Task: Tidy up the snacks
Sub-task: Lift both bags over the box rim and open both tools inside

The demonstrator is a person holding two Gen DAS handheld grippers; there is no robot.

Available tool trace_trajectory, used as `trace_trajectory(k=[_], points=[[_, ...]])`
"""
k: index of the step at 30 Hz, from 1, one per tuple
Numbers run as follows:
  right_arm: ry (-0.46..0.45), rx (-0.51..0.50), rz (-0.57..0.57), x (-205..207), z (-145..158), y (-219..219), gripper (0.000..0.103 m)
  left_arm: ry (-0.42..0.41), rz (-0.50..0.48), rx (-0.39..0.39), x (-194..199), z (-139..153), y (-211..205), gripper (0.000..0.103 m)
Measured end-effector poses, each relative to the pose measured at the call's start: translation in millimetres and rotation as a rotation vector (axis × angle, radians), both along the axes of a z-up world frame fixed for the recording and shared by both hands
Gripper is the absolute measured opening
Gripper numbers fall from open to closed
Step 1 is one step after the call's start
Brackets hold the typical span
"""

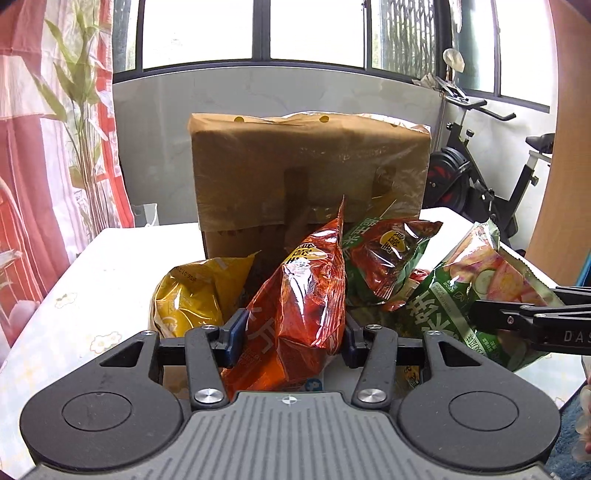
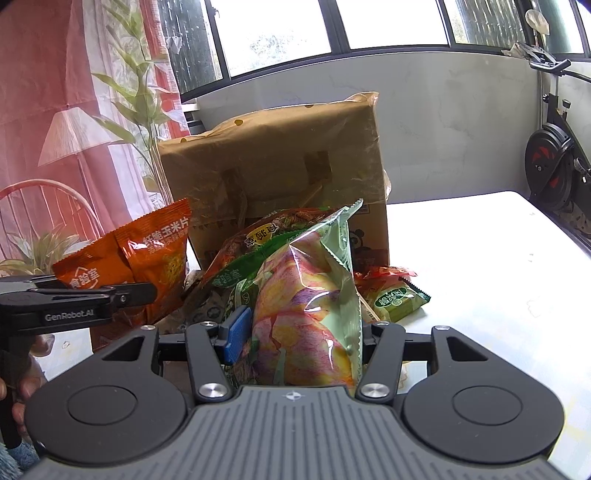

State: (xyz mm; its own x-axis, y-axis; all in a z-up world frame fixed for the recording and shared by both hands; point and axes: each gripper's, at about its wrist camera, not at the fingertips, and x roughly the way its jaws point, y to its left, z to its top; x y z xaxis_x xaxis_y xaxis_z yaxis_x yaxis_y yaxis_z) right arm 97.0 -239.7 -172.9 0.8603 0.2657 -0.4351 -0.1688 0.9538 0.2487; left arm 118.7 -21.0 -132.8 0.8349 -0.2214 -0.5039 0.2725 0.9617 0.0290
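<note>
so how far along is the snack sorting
Nothing looks put away yet. In hand: the left gripper is shut on the orange chip bag, the right gripper on the green chip bag. Left: the yellow bag, another red-and-green bag and small green packet lie before the brown box.

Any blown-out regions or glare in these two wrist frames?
Left wrist view: window panes clipped white; specular glare on the orange chip bag in the left hand-held gripper. Right wrist view: tabletop washed out at right; sheen on the green chip bag in the right hand-held gripper. Fisheye bends the edges.
</note>
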Motion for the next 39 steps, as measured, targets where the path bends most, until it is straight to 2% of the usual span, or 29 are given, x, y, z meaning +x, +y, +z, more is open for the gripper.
trace_trajectory(k=[10,14,20,25,39], points=[[-0.026,-0.025,-0.016,-16,12,0,0.055,-0.043,0.035,-0.008,-19,18,8,0.052],[-0.024,-0.044,-0.045,-24,18,-2,0.055,-0.068,0.060,-0.022,-29,25,14,0.052],[-0.070,-0.035,-0.130,-38,32,-19,0.055,-0.120,0.113,-0.031,-36,40,27,0.052],[-0.132,-0.048,-0.172,-39,51,-33,0.055,-0.152,0.142,-0.038,-27,57,38,0.052],[-0.306,-0.007,-0.215,6,111,-59,0.055,-0.196,0.153,-0.125,23,115,54,0.052]])
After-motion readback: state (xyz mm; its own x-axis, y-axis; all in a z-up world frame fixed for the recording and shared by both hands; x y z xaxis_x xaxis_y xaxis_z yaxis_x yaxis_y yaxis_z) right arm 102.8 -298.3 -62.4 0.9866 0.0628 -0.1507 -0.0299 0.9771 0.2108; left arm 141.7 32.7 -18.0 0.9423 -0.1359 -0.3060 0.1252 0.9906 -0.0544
